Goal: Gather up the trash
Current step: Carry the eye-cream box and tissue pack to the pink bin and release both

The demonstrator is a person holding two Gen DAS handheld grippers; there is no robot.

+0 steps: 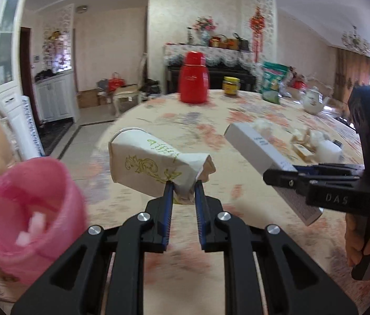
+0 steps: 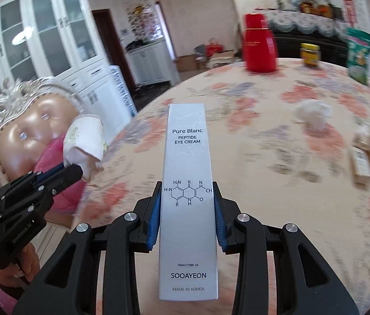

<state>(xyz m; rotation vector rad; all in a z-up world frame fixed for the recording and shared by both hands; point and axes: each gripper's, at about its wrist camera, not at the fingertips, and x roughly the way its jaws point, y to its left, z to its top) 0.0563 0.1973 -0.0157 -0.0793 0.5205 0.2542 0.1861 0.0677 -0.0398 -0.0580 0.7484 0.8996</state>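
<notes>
My left gripper (image 1: 183, 185) is shut on a crumpled white paper cup with gold print (image 1: 153, 166), held above the table edge. It also shows in the right wrist view (image 2: 85, 141), close to a pink-lined trash bin (image 2: 53, 162). The bin sits at lower left in the left wrist view (image 1: 30, 218) with white scraps inside. My right gripper (image 2: 187, 186) is shut on a long white eye cream box (image 2: 187, 183), held above the table. The box also shows in the left wrist view (image 1: 258, 152).
A round table with a floral cloth (image 2: 263, 136) holds crumpled tissues (image 2: 313, 114), a small box (image 2: 360, 165), a red thermos (image 1: 194, 78), a jar (image 1: 231, 86), a green bag (image 1: 273, 82) and a teapot (image 1: 313, 99). A padded chair (image 2: 22, 131) stands behind the bin.
</notes>
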